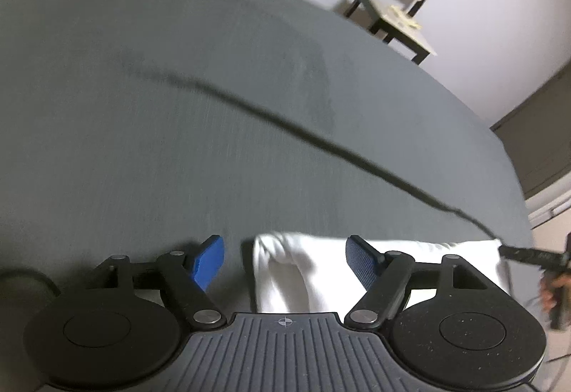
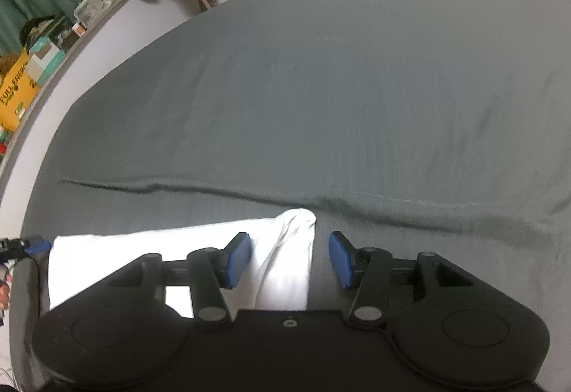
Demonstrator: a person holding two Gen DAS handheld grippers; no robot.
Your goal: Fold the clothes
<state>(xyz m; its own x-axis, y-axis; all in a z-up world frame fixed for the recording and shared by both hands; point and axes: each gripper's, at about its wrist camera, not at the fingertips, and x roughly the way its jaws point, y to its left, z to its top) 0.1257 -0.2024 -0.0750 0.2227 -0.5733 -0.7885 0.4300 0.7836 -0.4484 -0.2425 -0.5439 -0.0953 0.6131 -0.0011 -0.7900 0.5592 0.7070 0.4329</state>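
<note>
Both grippers, left gripper [image 1: 287, 260] and right gripper [image 2: 289, 258], hang jaws apart over the white folded cotton garment [image 2: 282, 263]; closing carelessly risks pinching the grey bedsheet [image 2: 321, 88] beneath too.

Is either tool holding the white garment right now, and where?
No. Left tool and right tool are both open over opposite ends of the white garment.

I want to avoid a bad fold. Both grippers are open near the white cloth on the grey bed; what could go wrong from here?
1. The left gripper straddles only the bunched end of the white cloth, so it may pinch several layers.
2. The right gripper is over the other bunched end, next to the grey sheet; its fingers could catch the sheet too.
3. A black cable hangs across the left view and might snag.
</note>
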